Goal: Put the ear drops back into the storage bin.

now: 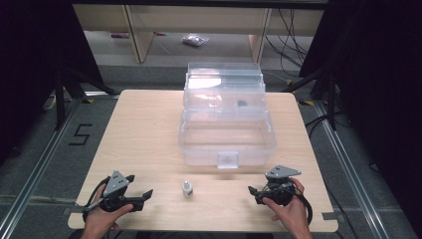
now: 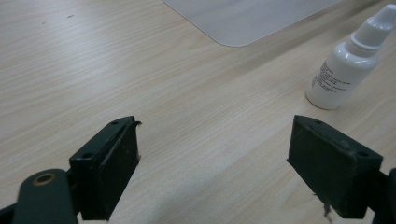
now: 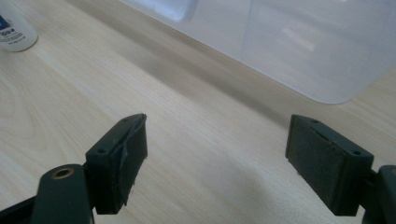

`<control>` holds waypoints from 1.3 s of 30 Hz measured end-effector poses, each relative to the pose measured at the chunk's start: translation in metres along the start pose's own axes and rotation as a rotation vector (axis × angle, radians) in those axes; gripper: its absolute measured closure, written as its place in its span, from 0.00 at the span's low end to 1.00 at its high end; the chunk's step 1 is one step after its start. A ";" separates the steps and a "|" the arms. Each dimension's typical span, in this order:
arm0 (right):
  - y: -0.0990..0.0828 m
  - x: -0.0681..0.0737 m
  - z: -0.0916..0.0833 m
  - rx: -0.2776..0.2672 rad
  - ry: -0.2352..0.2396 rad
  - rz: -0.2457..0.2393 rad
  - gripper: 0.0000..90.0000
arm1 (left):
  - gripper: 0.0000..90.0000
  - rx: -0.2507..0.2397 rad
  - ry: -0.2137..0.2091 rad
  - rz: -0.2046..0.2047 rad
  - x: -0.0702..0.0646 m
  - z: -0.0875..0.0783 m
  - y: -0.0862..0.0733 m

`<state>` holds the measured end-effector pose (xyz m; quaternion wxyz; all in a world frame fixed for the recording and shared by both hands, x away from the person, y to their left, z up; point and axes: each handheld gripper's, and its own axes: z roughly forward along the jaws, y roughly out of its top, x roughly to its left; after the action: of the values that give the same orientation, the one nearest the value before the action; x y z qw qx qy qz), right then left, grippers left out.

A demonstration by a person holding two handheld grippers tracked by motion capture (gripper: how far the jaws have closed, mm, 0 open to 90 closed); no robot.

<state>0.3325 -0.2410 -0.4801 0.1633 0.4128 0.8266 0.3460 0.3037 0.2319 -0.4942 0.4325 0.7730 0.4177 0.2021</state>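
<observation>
High view: left gripper (image 1: pixel 142 195) & right gripper (image 1: pixel 253 191) both released; bottle (image 1: pixel 187 189) btwn.

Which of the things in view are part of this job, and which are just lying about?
In the job:
- small white dropper bottle, upright on the table between both tongs
- clear plastic box, lid open, behind the bottle
- left tongs, open
- right tongs, open

Lying about:
- plastic bag on the floor beyond the table
- cables at the far right
</observation>
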 end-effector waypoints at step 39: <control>0.045 0.077 0.034 -0.090 0.277 -0.237 0.41 | 0.18 -0.011 0.026 -0.012 0.003 -0.001 0.001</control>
<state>0.3299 -0.1461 -0.4713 0.1060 0.2533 0.8678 0.4143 0.3048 0.2349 -0.4929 0.4324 0.7655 0.4268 0.2120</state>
